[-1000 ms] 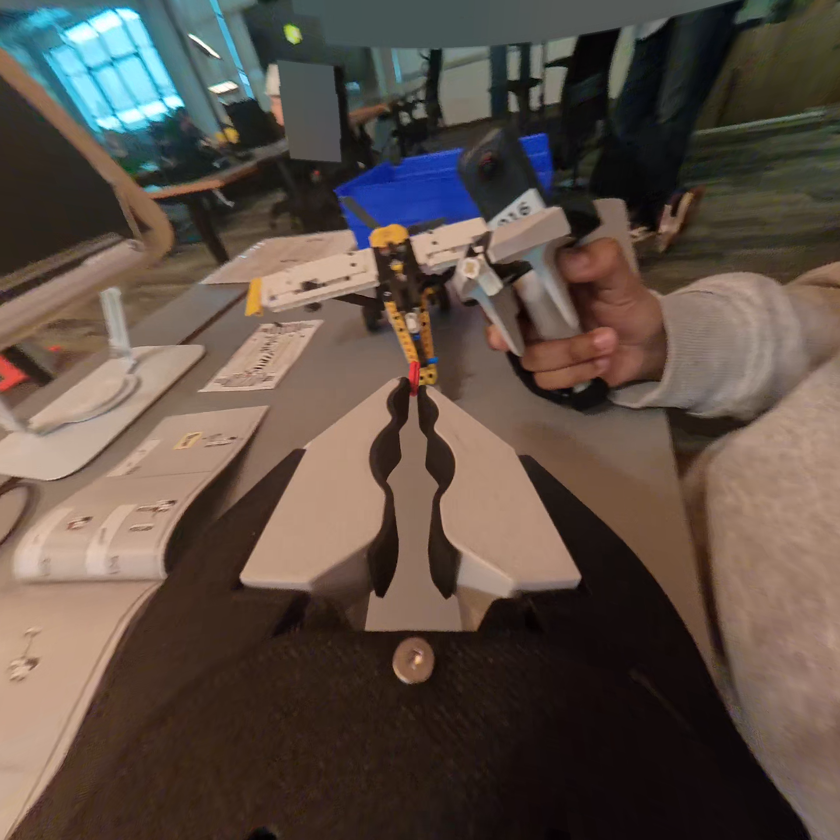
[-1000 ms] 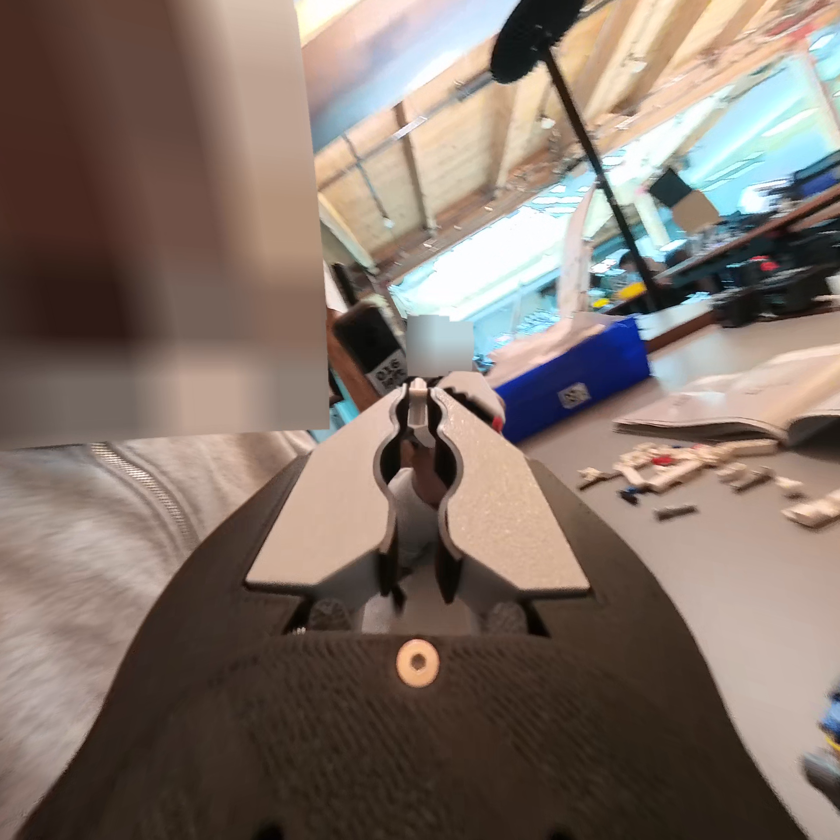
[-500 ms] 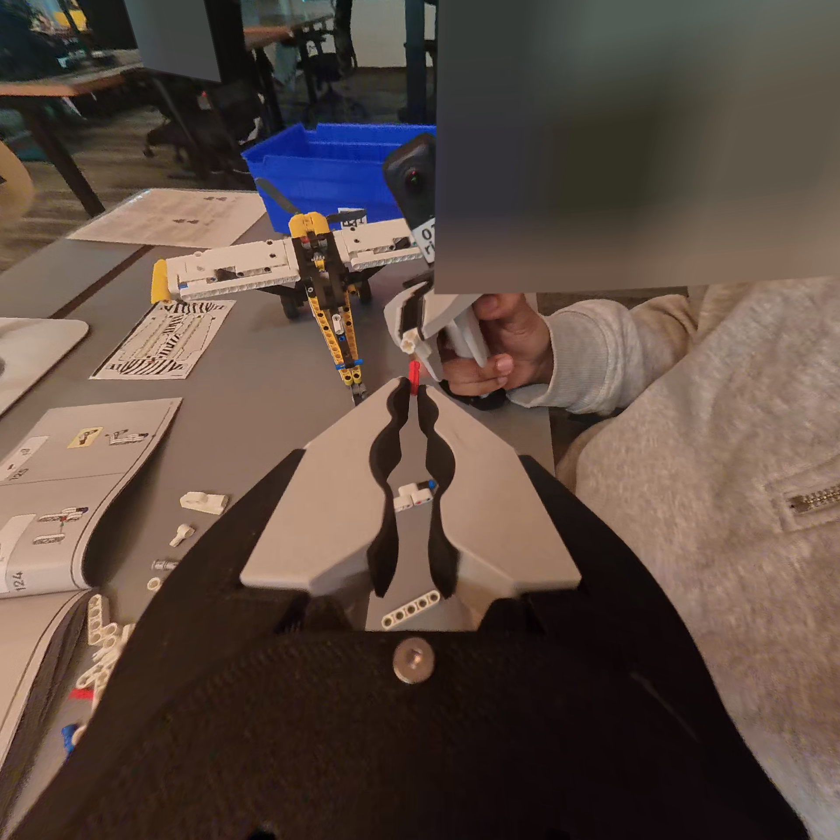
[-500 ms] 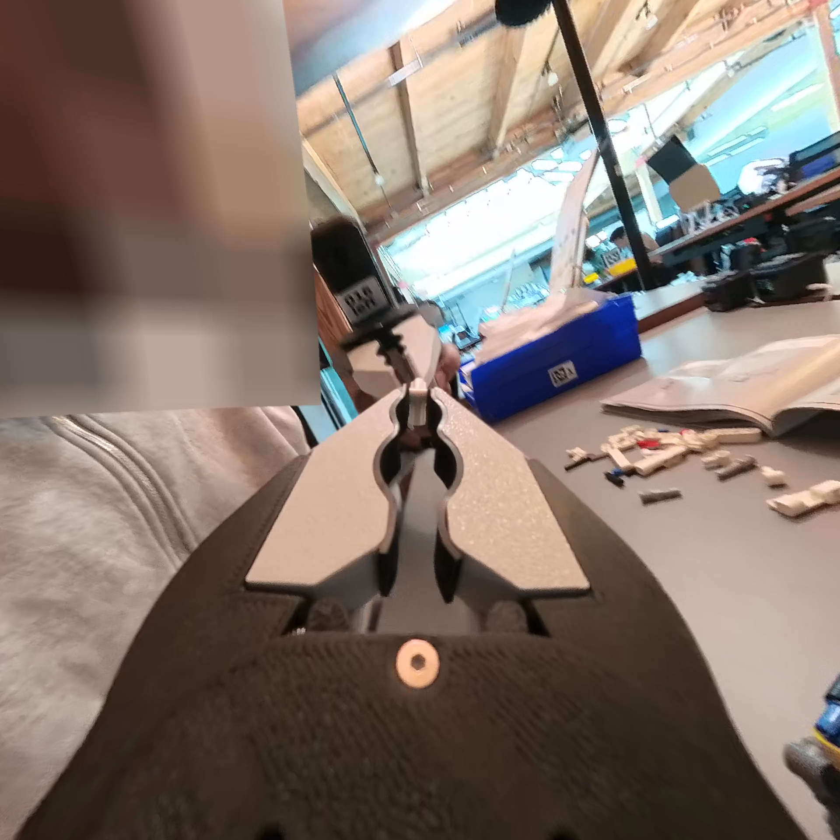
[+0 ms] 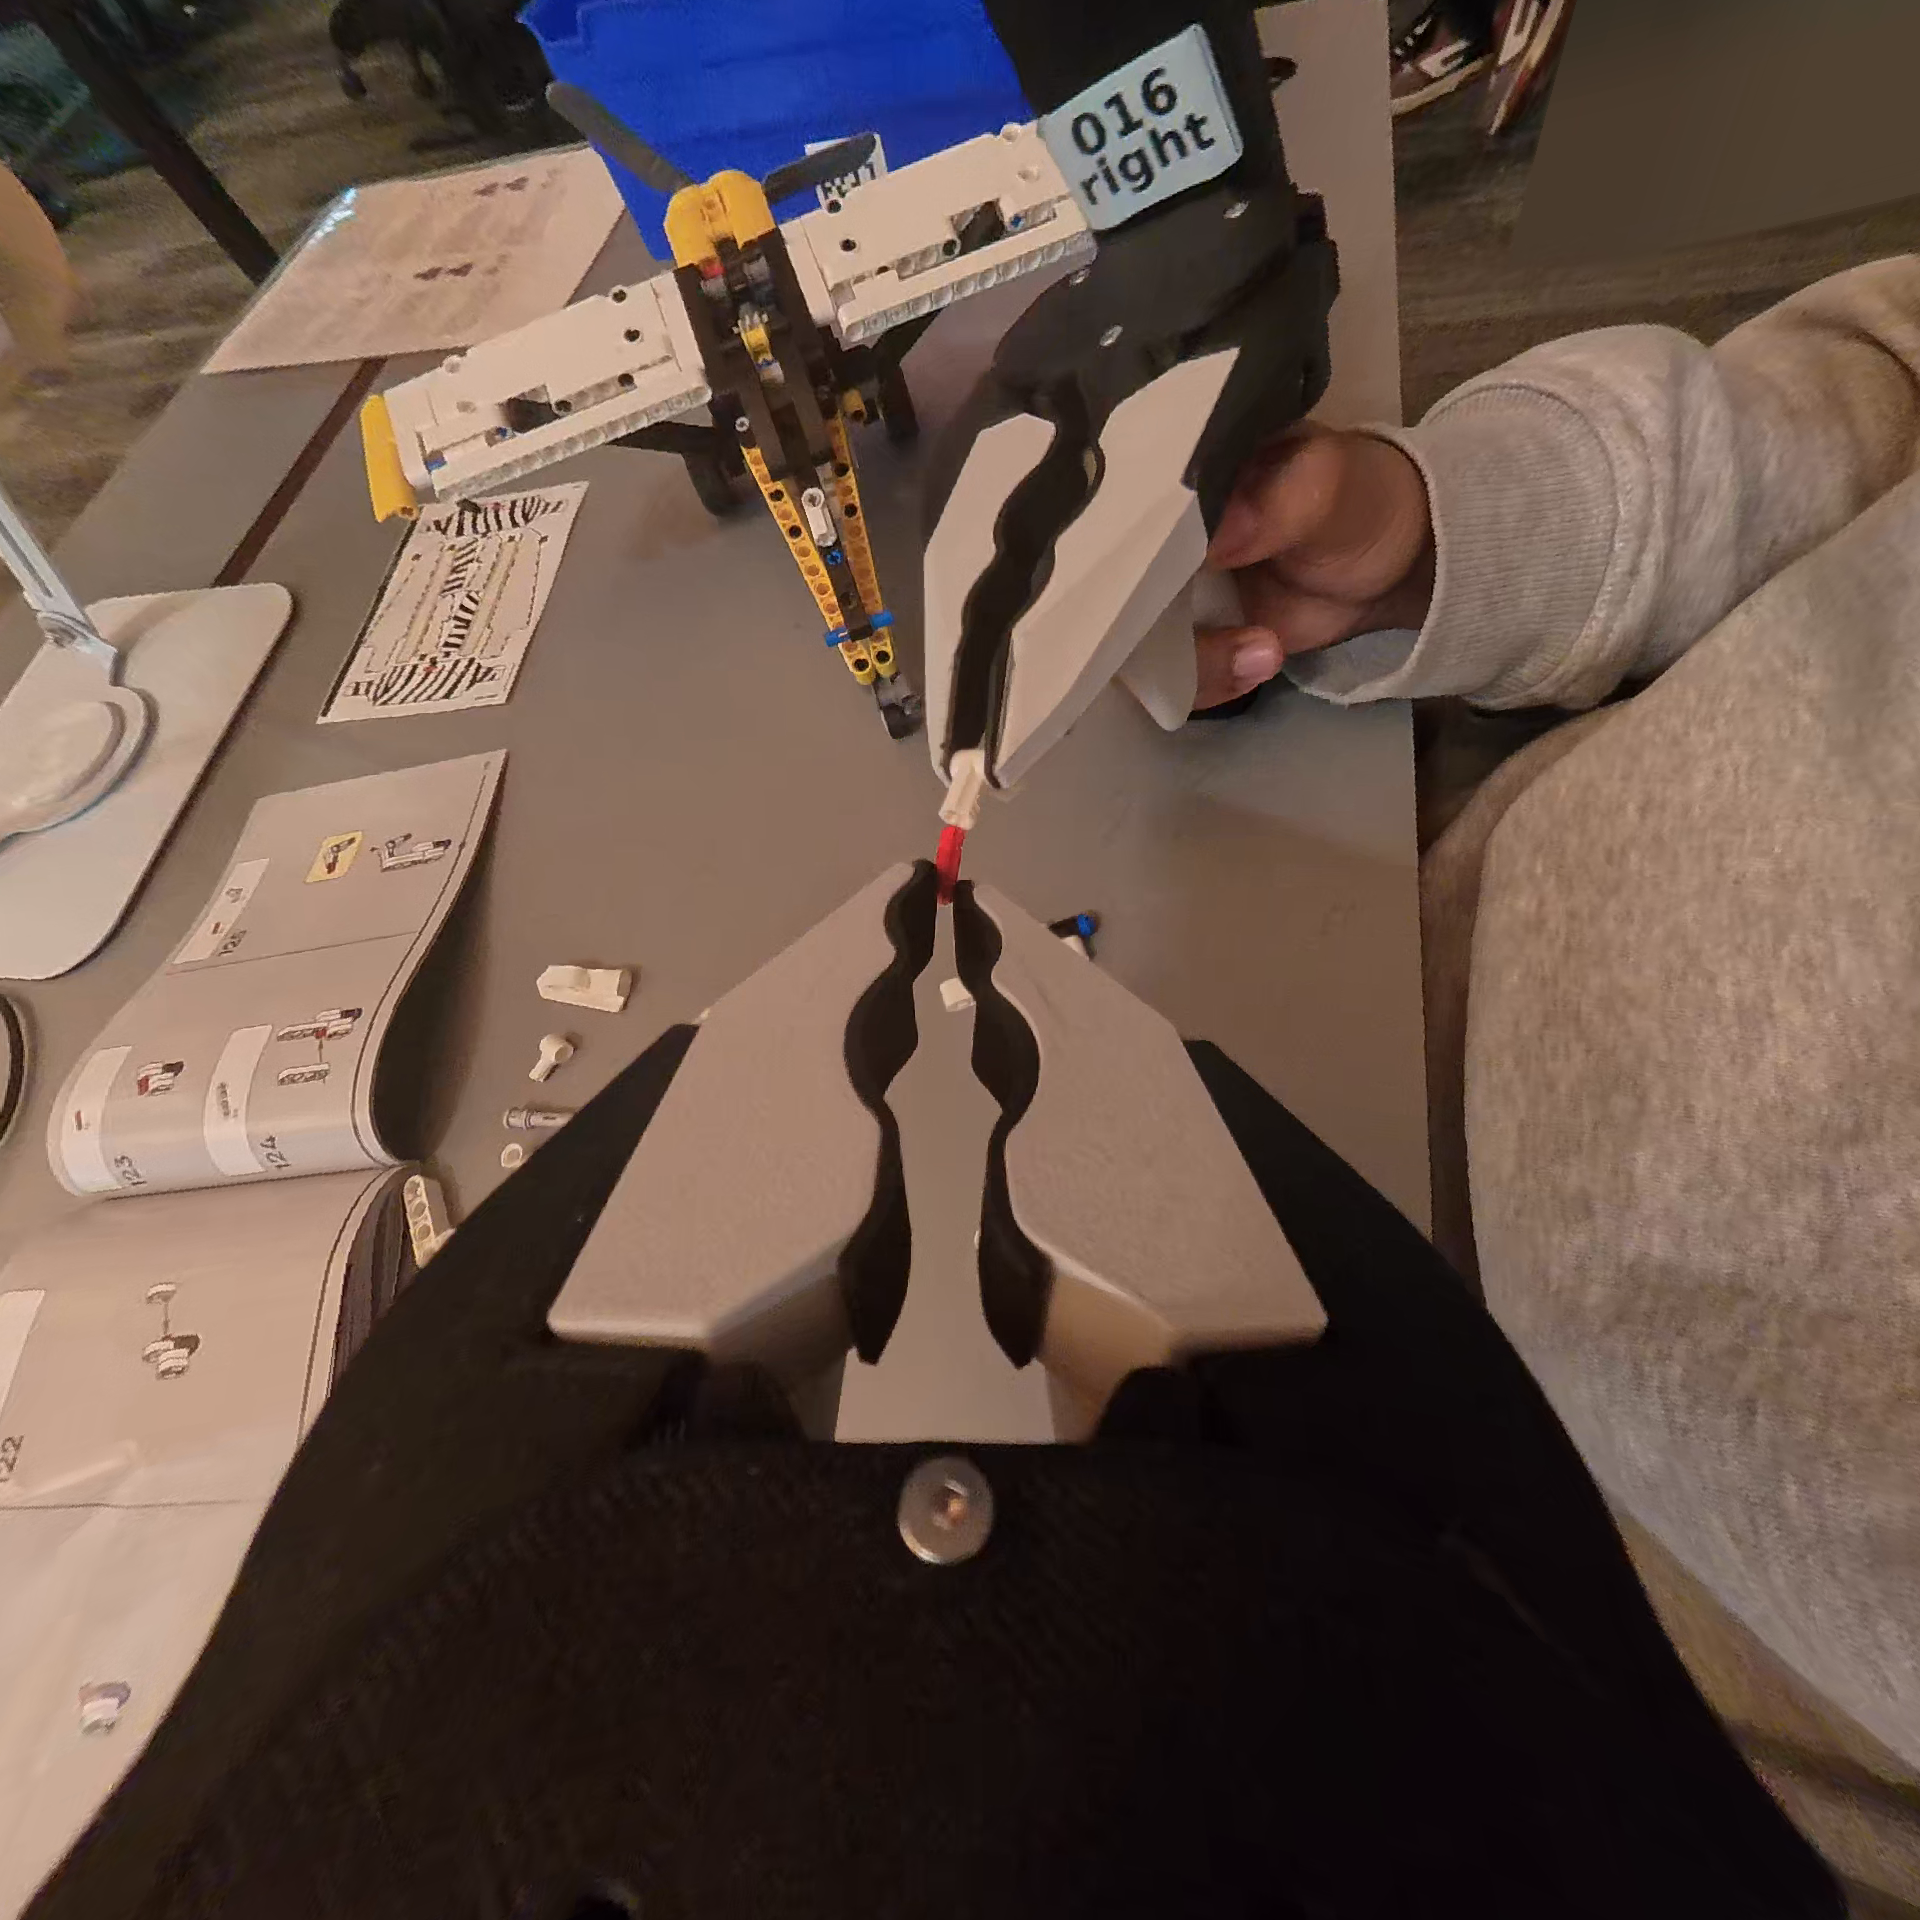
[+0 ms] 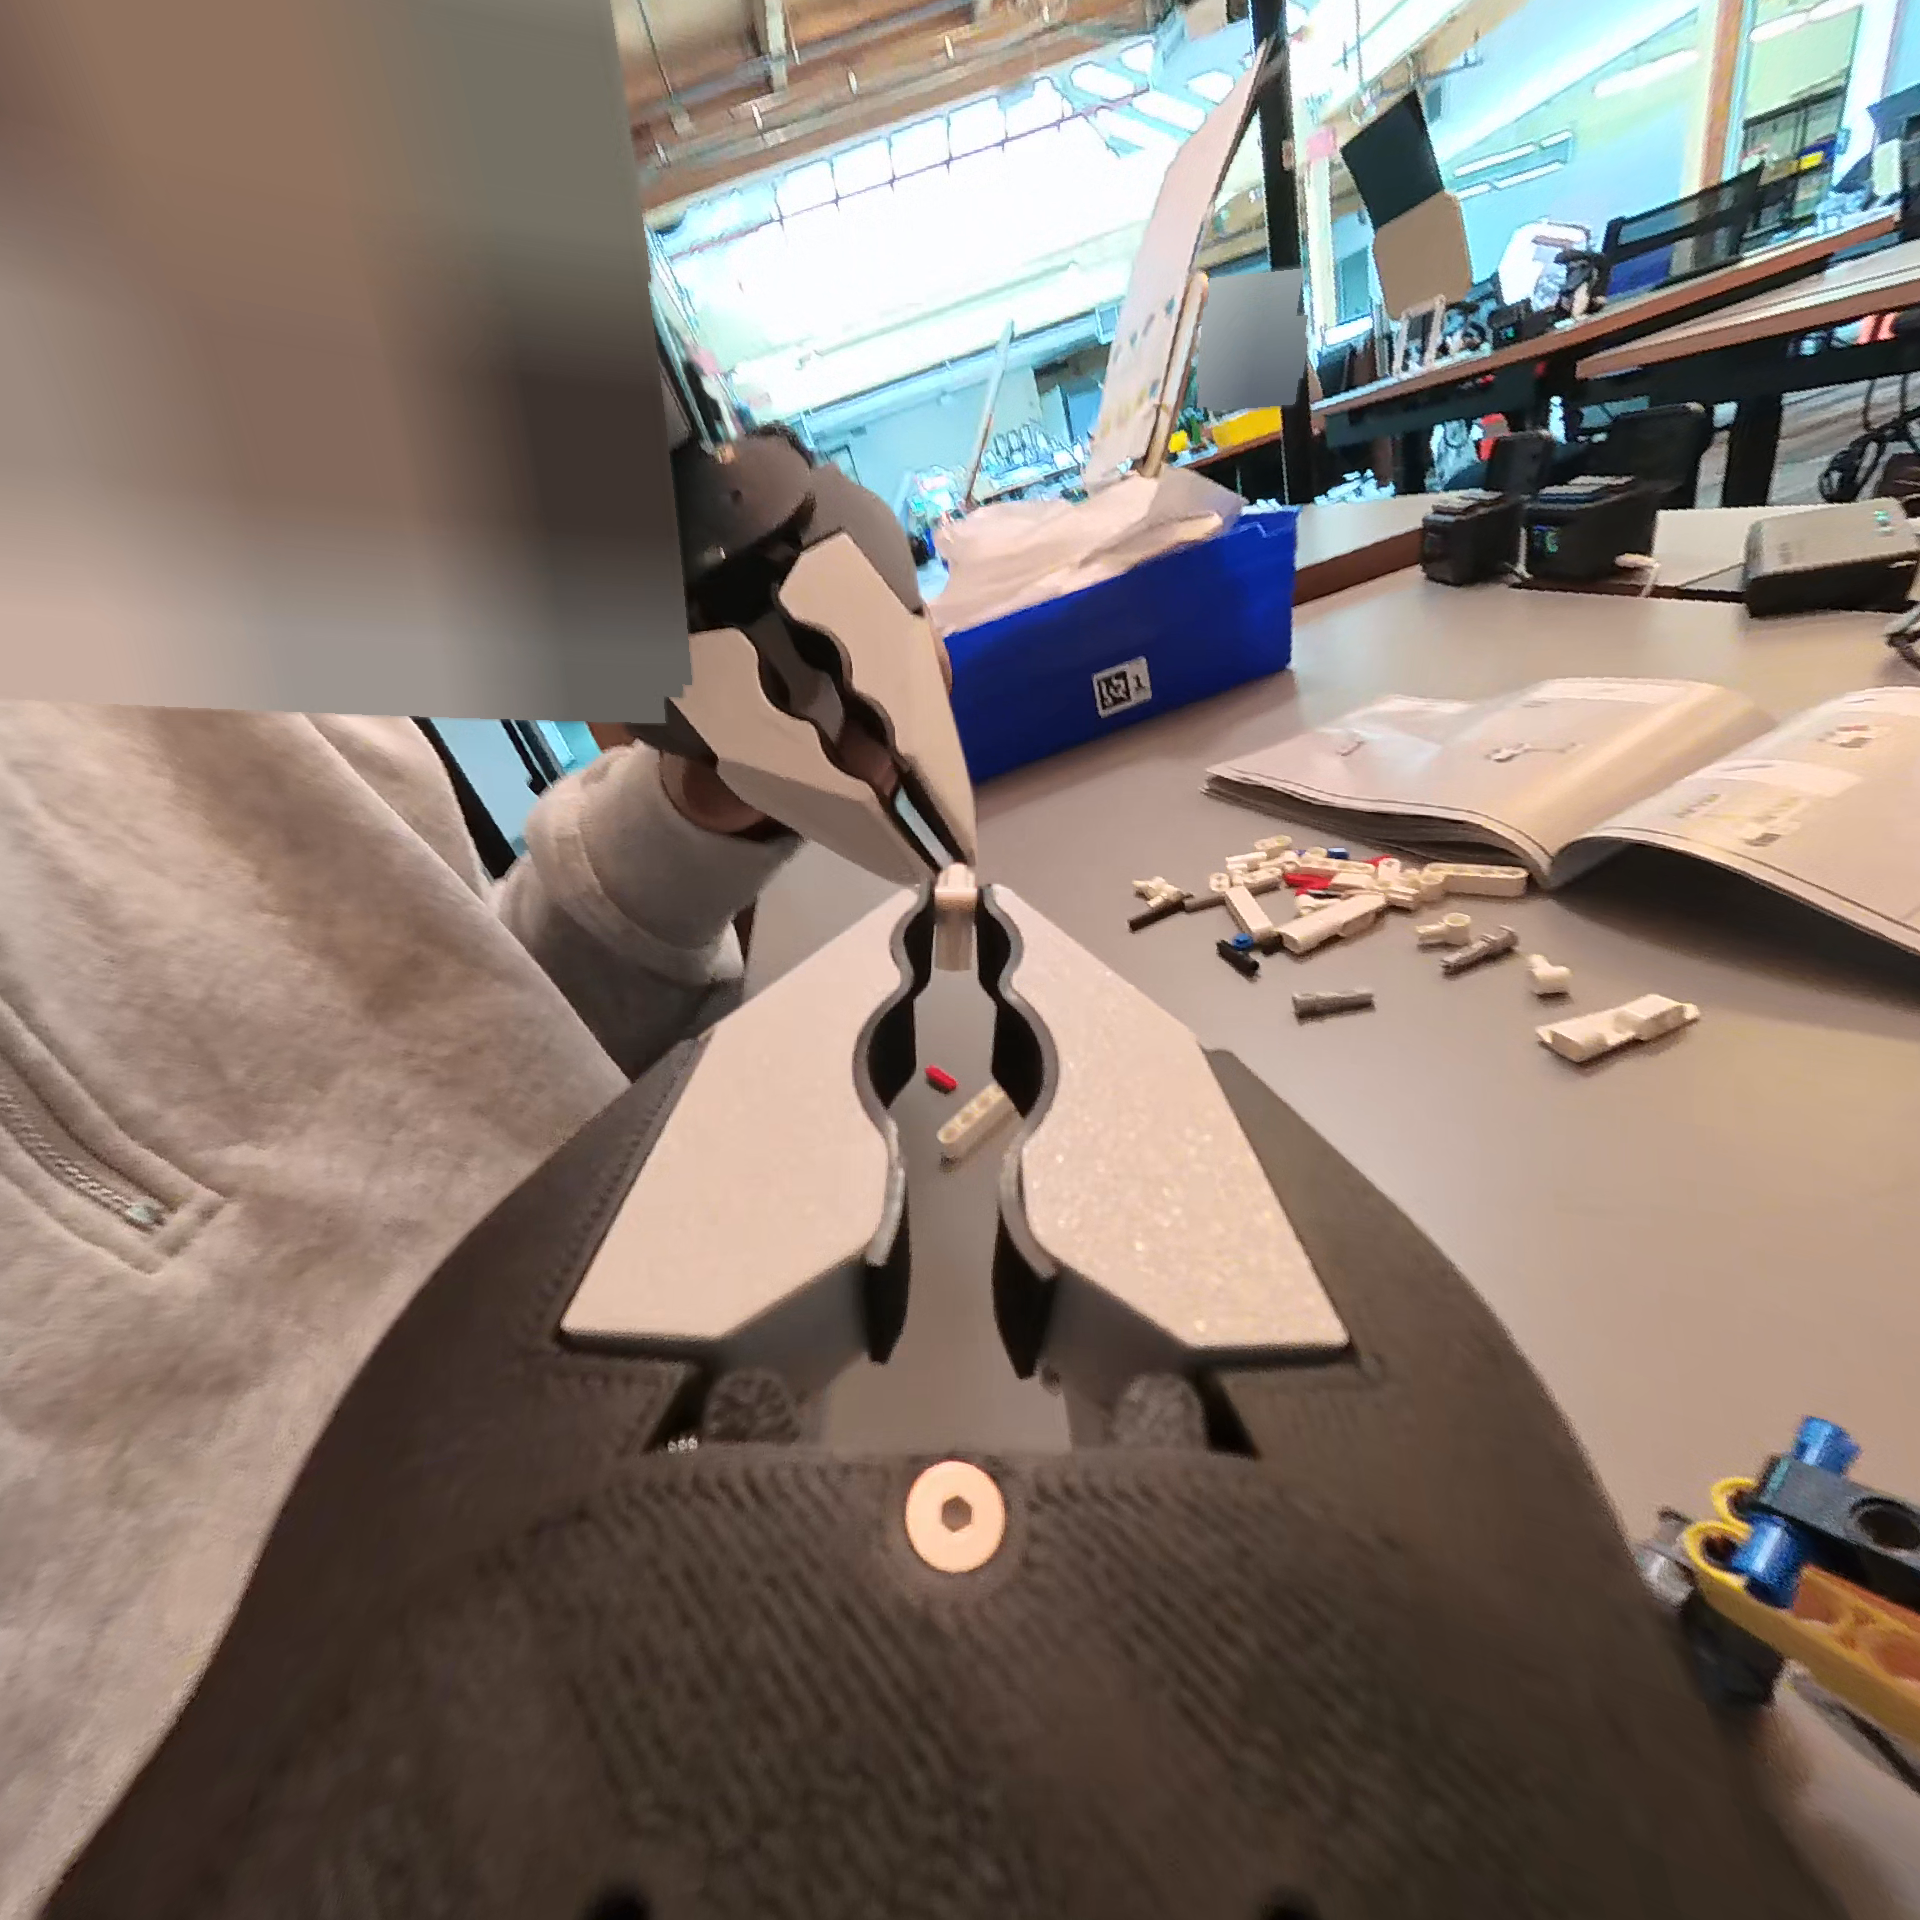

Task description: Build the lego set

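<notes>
two grippers meet tip to tip; left gripper (image 5: 940, 891) jaws pinch a red pin (image 5: 948, 860); right gripper (image 6: 954, 906) jaws pinch a white connector (image 6: 953, 914)

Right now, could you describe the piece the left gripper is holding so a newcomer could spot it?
Start at the yellow-and-white plane model on the grey table. Nearer, the left gripper pinches a small red pin, the only red piece held up, tip to tip with the white connector.

We count two grippers (image 5: 940, 888) (image 5: 966, 774), one red pin (image 5: 948, 854), one white connector (image 5: 961, 800), one plane model (image 5: 748, 332), one blue bin (image 5: 790, 73).
</notes>
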Demonstrator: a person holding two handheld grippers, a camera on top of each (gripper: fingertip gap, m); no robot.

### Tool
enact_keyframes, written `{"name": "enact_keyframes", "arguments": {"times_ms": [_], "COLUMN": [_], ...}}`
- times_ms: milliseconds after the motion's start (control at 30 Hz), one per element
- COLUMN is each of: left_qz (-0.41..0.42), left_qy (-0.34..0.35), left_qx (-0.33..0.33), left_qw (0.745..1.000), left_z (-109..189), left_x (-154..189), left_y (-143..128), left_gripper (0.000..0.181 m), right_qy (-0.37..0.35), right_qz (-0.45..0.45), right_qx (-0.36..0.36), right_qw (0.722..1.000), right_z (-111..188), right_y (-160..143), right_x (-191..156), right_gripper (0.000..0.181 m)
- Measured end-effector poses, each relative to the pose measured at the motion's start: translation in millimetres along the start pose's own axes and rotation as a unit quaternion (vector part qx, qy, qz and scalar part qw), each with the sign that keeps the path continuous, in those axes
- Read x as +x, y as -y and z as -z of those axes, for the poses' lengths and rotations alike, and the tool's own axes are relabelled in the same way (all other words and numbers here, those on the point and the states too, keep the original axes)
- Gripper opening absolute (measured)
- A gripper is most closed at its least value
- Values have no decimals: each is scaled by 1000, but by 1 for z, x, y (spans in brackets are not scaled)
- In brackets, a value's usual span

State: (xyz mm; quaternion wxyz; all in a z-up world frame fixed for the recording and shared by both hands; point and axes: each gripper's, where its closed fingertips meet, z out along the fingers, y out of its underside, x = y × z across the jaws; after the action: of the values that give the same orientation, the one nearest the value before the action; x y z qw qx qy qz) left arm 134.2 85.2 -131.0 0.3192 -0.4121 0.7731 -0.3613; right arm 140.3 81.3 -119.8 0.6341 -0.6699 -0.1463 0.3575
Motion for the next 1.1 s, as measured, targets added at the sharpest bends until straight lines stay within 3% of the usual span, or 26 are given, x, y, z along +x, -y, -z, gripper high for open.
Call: {"name": "enact_keyframes", "arguments": {"times_ms": [233, 700, 1100], "left_qz": [-1, 10, 37], "left_qy": [-8, -62, -111], "left_qx": [-12, -11, 42], "left_qw": [1000, 998, 992], "left_z": [1, 5, 12], "left_x": [1, 14, 21], "left_y": [-5, -8, 3], "left_gripper": [2, 1, 1], "right_qy": [-17, 21, 55], "right_qz": [33, 27, 13], "right_qx": [-28, -46, -28], "right_qw": [999, 998, 998], "right_z": [-2, -5, -4], "right_y": [-8, -15, -8], "right_x": [0, -9, -19], "right_gripper": [6, 6, 6]}}
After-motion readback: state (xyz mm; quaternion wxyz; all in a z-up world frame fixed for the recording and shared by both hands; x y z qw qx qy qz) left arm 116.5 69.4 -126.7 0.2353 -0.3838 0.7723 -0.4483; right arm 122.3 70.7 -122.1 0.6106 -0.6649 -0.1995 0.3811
